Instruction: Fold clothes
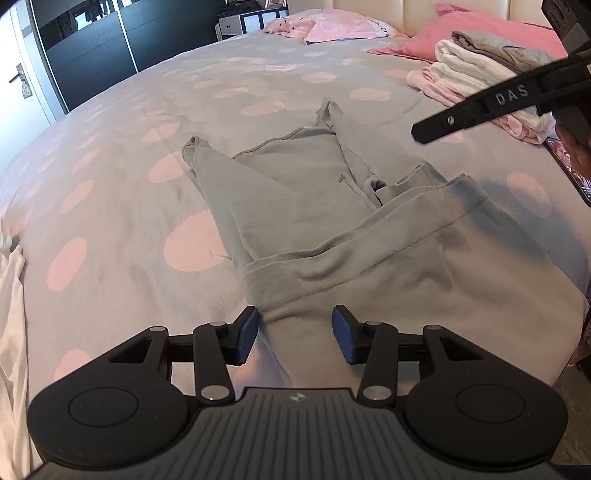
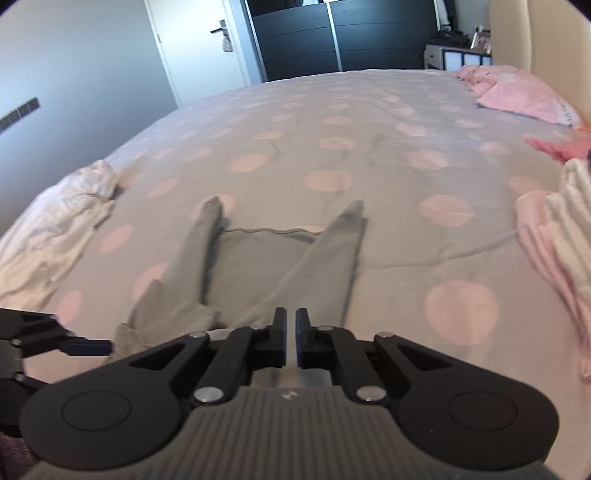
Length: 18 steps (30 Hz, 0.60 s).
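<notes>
A grey garment (image 1: 314,206) lies spread on the dotted bedcover (image 1: 221,92), its two sleeves pointing away and its near part folded over. In the right wrist view the garment (image 2: 258,266) shows the same V of sleeves. My left gripper (image 1: 295,332) stands open over the garment's near edge. The cloth runs between the blue pads (image 1: 248,332), and I see no squeeze on it. My right gripper (image 2: 290,332) hovers above the garment with only a narrow slit between its fingers and nothing in it. Its black finger (image 1: 480,107) shows in the air at upper right.
A stack of folded white, grey and pink clothes (image 1: 480,66) sits at the right by a pink pillow (image 1: 461,33). A crumpled white cloth (image 2: 62,229) lies at the bed's left side. A dark wardrobe (image 1: 92,55) and a door (image 2: 199,48) stand beyond the bed.
</notes>
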### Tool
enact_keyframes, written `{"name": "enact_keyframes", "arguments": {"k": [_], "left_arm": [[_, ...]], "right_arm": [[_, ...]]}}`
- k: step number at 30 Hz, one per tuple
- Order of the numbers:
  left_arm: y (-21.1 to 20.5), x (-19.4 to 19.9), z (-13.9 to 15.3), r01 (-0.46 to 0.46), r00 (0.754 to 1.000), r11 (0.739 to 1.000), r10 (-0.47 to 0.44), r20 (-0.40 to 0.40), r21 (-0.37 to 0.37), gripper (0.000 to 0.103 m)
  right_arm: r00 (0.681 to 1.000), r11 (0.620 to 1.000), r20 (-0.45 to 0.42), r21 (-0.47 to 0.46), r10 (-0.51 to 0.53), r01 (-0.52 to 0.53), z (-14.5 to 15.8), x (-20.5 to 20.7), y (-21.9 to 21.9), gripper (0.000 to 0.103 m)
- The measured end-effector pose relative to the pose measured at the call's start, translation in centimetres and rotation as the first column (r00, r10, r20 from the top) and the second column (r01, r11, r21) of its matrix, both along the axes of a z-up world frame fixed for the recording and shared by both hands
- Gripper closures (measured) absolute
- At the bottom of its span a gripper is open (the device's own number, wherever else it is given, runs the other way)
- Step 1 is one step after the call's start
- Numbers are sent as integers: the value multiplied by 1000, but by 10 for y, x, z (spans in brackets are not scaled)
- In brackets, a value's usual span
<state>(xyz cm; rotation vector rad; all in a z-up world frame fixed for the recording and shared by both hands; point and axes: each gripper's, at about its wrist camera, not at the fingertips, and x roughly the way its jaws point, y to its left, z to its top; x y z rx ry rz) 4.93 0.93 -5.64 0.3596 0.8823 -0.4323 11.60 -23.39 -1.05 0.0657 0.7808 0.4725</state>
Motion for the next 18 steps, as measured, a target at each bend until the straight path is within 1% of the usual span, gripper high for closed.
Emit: {"name": "enact_keyframes", "arguments": {"k": [2,7,8,9,10,11,14,18], "left_arm": [[0,0,0,-1,1000,1000,1,-3,-3,61],[0,1,1,1,1000,1000,-1,-5,-2,61],[0,1,1,0,1000,1000,0,-6,-2,61],[0,1,1,1,1000,1000,-1,-5,-2,61],[0,0,1,2,1000,1000,-2,-5,-1,61],[0,0,1,2,1000,1000,-2,-4,-1,61],[1,0,0,1,1000,1000,-1,-2,0,61],[0,0,-1,1,1000,1000,-1,-2,1,60]], "right_arm": [[999,1000,-25,14,23,-23,-3,1,2,58],[993,998,-119,67,26,-18,-23,8,1,58],[990,996,-136,90,35,-23,-27,8,1,63],[987,993,-151,113,44,-27,-30,8,0,93],[986,991,-155,130,60,-40,-31,7,1,98],[987,990,-139,132,75,-56,-29,4,3,101],[993,991,-77,108,86,-77,-15,-6,4,101],[998,997,-63,80,21,-16,-10,-7,-5,101]]}}
